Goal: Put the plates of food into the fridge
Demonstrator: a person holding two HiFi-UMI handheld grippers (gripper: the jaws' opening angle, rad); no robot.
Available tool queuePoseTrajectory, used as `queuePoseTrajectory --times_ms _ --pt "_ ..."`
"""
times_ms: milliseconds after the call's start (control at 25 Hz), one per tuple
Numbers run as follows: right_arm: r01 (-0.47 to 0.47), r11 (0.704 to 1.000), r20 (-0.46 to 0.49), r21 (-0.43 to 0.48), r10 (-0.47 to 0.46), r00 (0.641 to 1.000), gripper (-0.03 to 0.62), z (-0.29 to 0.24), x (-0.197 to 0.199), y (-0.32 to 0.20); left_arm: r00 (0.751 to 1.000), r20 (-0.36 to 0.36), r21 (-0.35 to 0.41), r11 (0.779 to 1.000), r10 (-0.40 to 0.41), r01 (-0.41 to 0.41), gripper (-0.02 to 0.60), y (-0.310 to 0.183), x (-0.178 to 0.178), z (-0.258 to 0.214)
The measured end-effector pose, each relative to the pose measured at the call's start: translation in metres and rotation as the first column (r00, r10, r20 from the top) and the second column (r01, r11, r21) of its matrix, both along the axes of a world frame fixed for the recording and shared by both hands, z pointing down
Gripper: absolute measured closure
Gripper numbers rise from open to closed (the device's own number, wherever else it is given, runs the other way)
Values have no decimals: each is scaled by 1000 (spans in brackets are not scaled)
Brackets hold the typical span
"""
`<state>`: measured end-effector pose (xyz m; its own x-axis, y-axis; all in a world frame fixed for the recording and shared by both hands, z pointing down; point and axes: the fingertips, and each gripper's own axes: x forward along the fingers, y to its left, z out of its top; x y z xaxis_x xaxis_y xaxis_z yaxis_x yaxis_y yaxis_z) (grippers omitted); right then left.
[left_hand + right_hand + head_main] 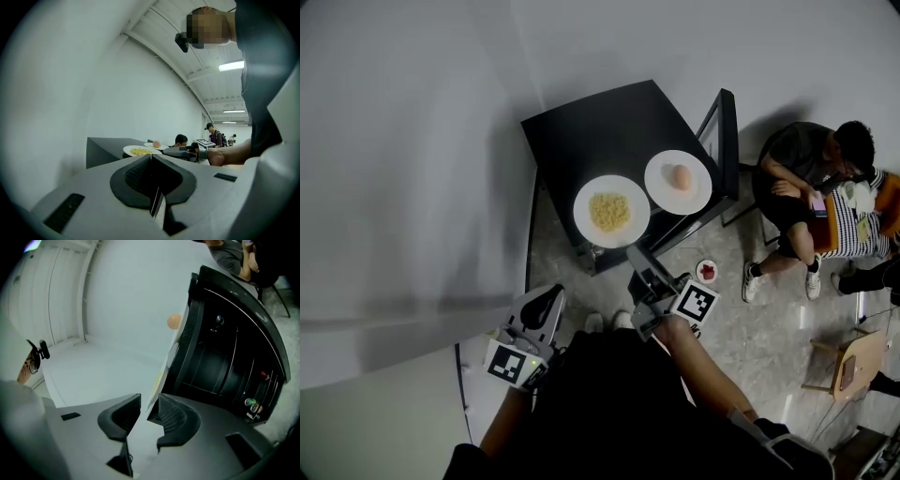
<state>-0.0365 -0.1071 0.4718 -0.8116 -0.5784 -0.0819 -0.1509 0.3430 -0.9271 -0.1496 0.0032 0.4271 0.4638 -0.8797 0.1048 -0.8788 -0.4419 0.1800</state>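
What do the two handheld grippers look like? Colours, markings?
Left gripper and right gripper: light grey shells, black ribbed pads, black rectangular insets. Each carries a white cube with black square markers. The person wears a black top.

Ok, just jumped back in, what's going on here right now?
A person works with tongs in each hand at a small black fridge whose door stands open. Both plates sit on top of it: the noodle plate and the plate with a round peach-coloured item. The right tongs are open at the noodle plate's near rim, not clamped on it. The left tongs are shut and empty, held low at the person's side. Neither plate is in the fridge yet.
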Motion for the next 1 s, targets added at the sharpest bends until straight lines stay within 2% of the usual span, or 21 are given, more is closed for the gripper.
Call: queuePoseTrajectory --times_ms 480,560,720,1000 --pt "5 979 132 -202 23 991 473 13 -10 -24 1000 -3 -4 1000 -28 28 555 -16 2 -4" --pt "12 973 148 -230 23 989 511 16 -11 -24 999 -5 -4 999 -32 32 555 -16 2 -2" --pt "20 951 183 -308 39 982 528 22 -11 -26 1000 -14 1 1000 -23 23 555 -20 1 1" --pt "60 950 203 -308 4 979 531 10 2 0 1000 -12 22 1000 -10 11 555 -12 9 -8"
